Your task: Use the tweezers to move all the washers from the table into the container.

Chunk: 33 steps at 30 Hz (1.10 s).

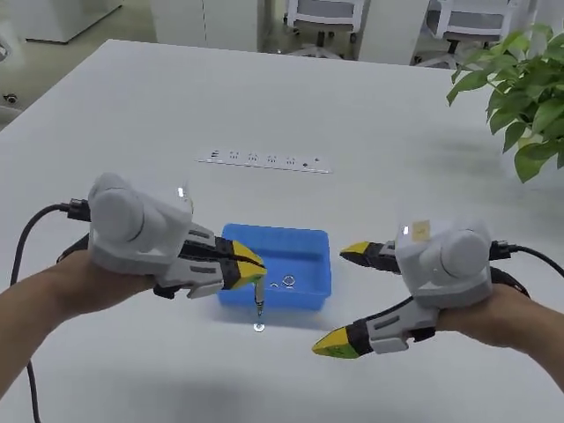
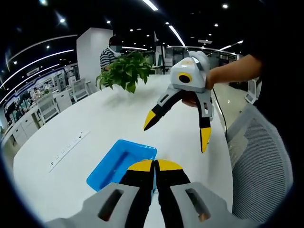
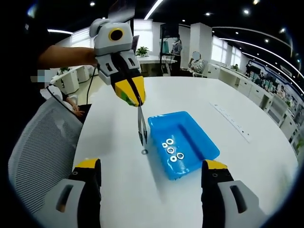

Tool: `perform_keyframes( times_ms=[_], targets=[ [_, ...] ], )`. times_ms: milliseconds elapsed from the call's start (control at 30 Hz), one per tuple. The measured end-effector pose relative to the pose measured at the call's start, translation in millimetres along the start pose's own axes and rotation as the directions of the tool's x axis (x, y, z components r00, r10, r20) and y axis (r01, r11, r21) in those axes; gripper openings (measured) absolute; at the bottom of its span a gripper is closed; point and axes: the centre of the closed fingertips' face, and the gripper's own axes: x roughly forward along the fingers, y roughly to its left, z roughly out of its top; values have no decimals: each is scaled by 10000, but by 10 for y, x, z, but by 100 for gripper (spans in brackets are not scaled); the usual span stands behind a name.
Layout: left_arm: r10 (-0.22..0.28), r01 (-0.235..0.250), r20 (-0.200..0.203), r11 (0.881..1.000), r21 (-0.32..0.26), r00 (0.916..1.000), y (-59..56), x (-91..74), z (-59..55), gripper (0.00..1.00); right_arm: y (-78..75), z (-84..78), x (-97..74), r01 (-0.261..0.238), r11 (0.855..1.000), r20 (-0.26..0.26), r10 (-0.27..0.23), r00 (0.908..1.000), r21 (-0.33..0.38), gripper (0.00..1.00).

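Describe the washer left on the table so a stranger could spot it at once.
On the white table sits a blue container. Just outside its near wall, at the tips of the tweezers held by the left gripper, lies one small silver washer. Unlike the other washers, which lie inside the container, it rests on bare tabletop.

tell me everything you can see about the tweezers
The tweezers are a slim, silvery metal pair, clamped at their top between the yellow-tipped jaws of the left hand-held gripper. They hang almost straight down, tips at a lone washer on the white table, just outside the blue container. Whether the tips grip the washer is too small to tell.
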Motion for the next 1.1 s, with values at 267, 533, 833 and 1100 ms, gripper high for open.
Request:
perform_keyframes(
  times_ms=[267, 533, 833, 1100],
  targets=[
    [-11, 11, 0, 9999, -108, 10000, 12, 46, -76, 5, 35, -41, -4, 158, 9992, 171, -164, 9997, 356, 95],
    [-45, 44, -63, 9999, -158, 10000, 11, 86, -100, 5, 41, -31, -4, 263, 9981, 369, -284, 9989, 561, 100],
    [-123, 121, -164, 9998, -154, 9998, -13, 116, -139, 5, 45, -85, -8, 290, 9973, 241, -307, 9992, 668, 100],
    [-222, 219, -282, 9997, -108, 9994, -36, 139, -181, 5, 63, -111, 6, 252, 9973, 161, -263, 9995, 685, 100]
  ],
)
